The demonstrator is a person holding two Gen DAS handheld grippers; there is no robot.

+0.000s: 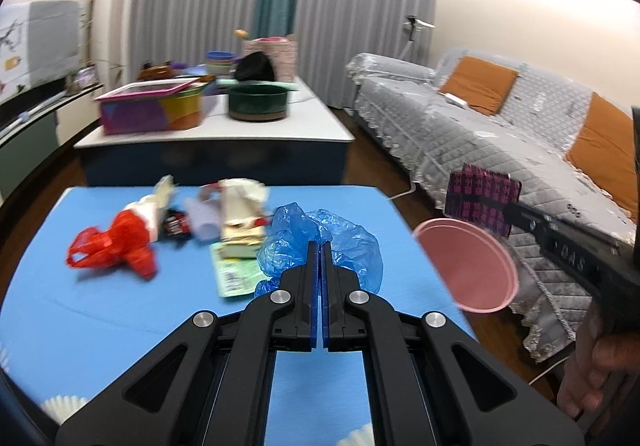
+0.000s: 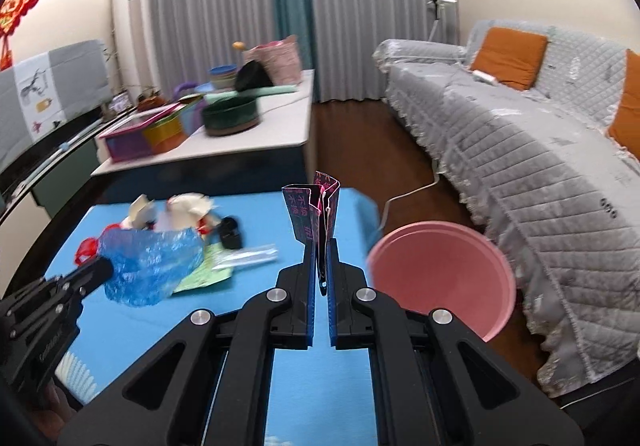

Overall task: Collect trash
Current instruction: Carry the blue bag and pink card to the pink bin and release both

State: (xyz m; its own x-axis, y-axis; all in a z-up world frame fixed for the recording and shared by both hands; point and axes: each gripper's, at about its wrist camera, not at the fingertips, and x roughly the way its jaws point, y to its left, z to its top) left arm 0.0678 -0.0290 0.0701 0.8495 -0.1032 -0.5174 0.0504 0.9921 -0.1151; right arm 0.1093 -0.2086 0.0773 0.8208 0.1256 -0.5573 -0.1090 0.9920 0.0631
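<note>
While the blue worktop (image 1: 100, 310) sits low in the room, a heap of trash lies on it. At the left is a red plastic bag (image 1: 114, 246). Next to it are torn paper scraps and a crumpled carton (image 1: 242, 213), blurry, so I cannot say just what they are. A flat green packet (image 1: 234, 276) lies under the carton's near end. Then comes the left claw (image 1: 319, 246), pinched tight on a blue plastic bag (image 1: 340, 242), which looks lifted just over the worktop. Further right, the right claw (image 2: 320, 246) is squeezed onto a folded dark wrapper with pink marks (image 2: 316, 209), which stands up from its tips. Beside it, past the worktop's right edge, a pink bin (image 2: 440, 278) stands with its mouth open. Behind that is a long grey sofa (image 2: 520, 149) with orange cushions.
</note>
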